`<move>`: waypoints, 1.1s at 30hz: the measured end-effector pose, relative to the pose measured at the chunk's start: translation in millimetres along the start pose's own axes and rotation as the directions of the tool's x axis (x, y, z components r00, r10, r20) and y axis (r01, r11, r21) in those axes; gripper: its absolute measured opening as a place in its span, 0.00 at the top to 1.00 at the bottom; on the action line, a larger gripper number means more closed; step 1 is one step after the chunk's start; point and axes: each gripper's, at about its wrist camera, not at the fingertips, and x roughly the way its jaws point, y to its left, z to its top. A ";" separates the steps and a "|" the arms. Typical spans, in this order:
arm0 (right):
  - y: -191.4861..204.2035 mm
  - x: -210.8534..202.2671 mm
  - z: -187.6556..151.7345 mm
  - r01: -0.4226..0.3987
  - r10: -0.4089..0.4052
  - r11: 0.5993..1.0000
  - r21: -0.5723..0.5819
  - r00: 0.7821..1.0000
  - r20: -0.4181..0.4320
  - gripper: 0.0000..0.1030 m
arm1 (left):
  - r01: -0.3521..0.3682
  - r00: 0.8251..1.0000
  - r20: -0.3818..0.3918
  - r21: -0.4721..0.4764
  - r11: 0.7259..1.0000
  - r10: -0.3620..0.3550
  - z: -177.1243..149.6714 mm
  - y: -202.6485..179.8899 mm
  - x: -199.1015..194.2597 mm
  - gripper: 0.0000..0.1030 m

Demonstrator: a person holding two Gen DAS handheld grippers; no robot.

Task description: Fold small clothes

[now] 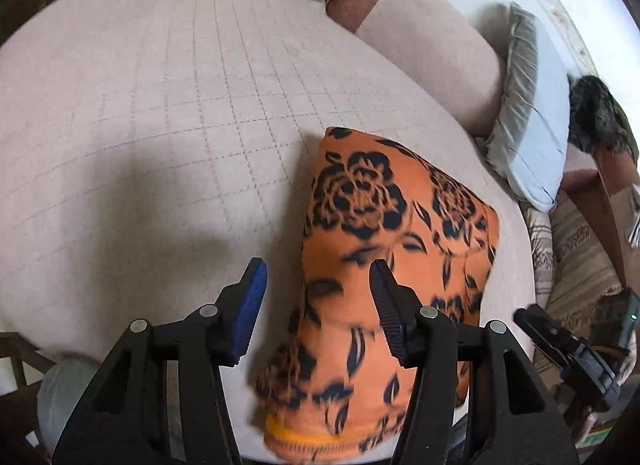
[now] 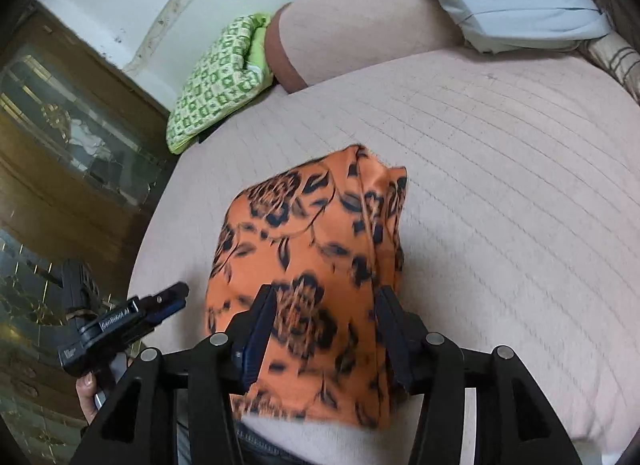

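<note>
I am holding both sets of jaws apart, gripping nothing. On the left gripper (image 1: 318, 281) the blue-padded fingers are standing open above the near part of the orange cloth garment with black flower print (image 1: 384, 249); one finger is showing over the bare quilt, the other over the printed cloth, and I am seeing no fabric pinched between the pads. On the right gripper (image 2: 326, 305) the jaws are likewise standing open, framing the garment (image 2: 312, 249) from above with nothing clamped.

The garment is lying on the pale pink quilted bed (image 1: 152, 105), toward its near edge, in a compact, roughly rectangular bundle — layers are showing along one side in the right wrist view, which I am reading as at least one fold already made. A yellow-orange band is peeking out at the near end in the left wrist view. The edges are looking uneven and the far corner is puckering, so I am judging that this piece is mostly folded but wanting a tidy or one more fold — whether other clothes are waiting I cannot tell.

Further out, a green-and-white patterned cushion (image 2: 216, 81) is sitting at the far side of the bed, beside a pink bolster with a brown end (image 2: 360, 21), and a pale blue pillow with a grey frill (image 1: 532, 113) is lying off to the side.
</note>
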 end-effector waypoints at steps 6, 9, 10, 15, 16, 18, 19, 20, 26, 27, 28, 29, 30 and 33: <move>-19.8 55.4 47.5 0.015 -0.012 0.998 0.054 0.999 -0.047 0.62 | 0.039 0.998 -0.049 -0.056 0.998 -0.042 34.3 -0.3 43.6 0.48; -11.0 76.8 65.2 0.035 -0.036 0.999 -0.015 0.997 -0.068 0.74 | 0.069 0.996 -0.051 -0.094 0.993 -0.074 49.1 -0.1 58.4 0.48; -9.8 83.7 68.6 0.043 -0.045 0.999 -0.028 0.996 -0.078 0.79 | 0.074 0.995 -0.053 -0.105 0.992 -0.080 52.0 -0.2 60.9 0.50; -10.0 68.7 72.8 0.059 -0.059 0.998 -0.011 0.998 -0.035 0.94 | 0.082 0.997 0.012 0.008 0.997 -0.082 54.6 -20.8 45.6 0.86; -8.3 62.2 73.4 0.067 -0.067 0.998 -0.015 0.998 -0.011 0.94 | 0.066 0.998 0.007 0.026 0.997 -0.066 54.0 -22.8 50.0 0.86; -9.4 70.5 75.0 0.112 -0.112 0.994 -0.022 0.993 -0.021 0.94 | 0.014 1.000 -0.007 0.049 0.999 -0.014 52.6 -23.6 63.5 0.86; -13.3 83.0 75.4 0.127 -0.128 0.992 -0.021 0.991 -0.048 0.94 | 0.001 1.000 -0.005 0.052 0.999 -0.001 52.6 -22.9 65.4 0.82; -18.2 101.1 75.0 0.140 -0.142 0.990 -0.031 0.987 -0.081 0.94 | 0.000 1.000 0.000 0.053 0.999 0.000 51.9 -22.5 62.6 0.81; -23.2 69.1 60.7 0.040 -0.040 0.998 0.045 0.999 -0.002 0.92 | -0.024 1.000 0.018 0.066 0.998 0.023 26.9 -12.3 22.7 0.47; -25.6 52.5 52.1 0.023 -0.025 0.997 0.074 0.999 0.032 0.91 | -0.045 0.999 0.028 0.067 0.997 0.043 19.2 -8.2 16.7 0.44; -27.5 44.3 44.5 0.005 -0.010 0.996 0.094 0.999 0.047 0.90 | -0.057 0.998 0.026 0.068 0.996 0.056 11.8 -4.7 13.6 0.44; -31.2 37.9 35.8 -0.027 0.021 0.993 0.115 0.998 0.054 0.83 | -0.060 0.998 0.018 0.069 0.996 0.059 5.6 -3.5 13.0 0.44; -33.2 35.5 27.9 -0.052 0.046 0.990 0.130 0.998 0.046 0.67 | -0.058 0.998 0.000 0.072 0.996 0.058 -2.6 -1.2 13.9 0.44; -39.5 34.5 3.5 -0.049 0.049 0.989 0.143 0.999 0.004 0.59 | -0.040 0.999 -0.017 0.049 0.998 0.041 -18.6 7.5 16.6 0.34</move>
